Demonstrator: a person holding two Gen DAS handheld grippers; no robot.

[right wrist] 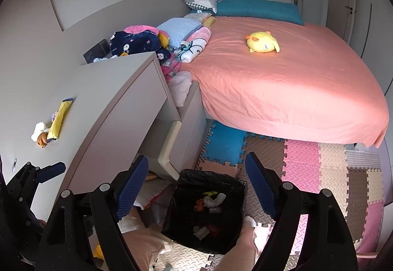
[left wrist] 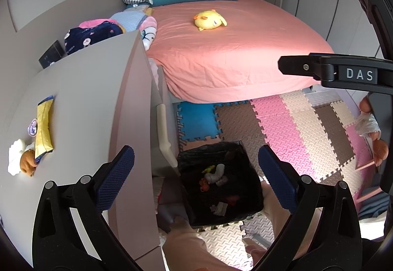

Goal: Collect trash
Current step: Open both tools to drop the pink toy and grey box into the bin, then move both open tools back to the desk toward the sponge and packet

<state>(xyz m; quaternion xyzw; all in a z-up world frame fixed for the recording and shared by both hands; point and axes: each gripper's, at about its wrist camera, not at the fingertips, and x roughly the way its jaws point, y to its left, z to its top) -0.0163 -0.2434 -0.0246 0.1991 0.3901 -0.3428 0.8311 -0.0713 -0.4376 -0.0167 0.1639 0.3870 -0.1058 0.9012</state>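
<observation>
A bin with a black liner stands on the foam floor mats beside a dresser. Inside lie bits of trash, among them a white crumpled piece and orange and yellow scraps. My left gripper hangs open over the bin with nothing between its blue pads. My right gripper is open above the same bin, also with nothing in it. On the dresser top lie a yellow wrapper, a white tissue and a small brown item.
The grey dresser fills the left side. A bed with a pink sheet carries a yellow plush and folded clothes. Coloured foam mats cover the floor. The person's legs are next to the bin.
</observation>
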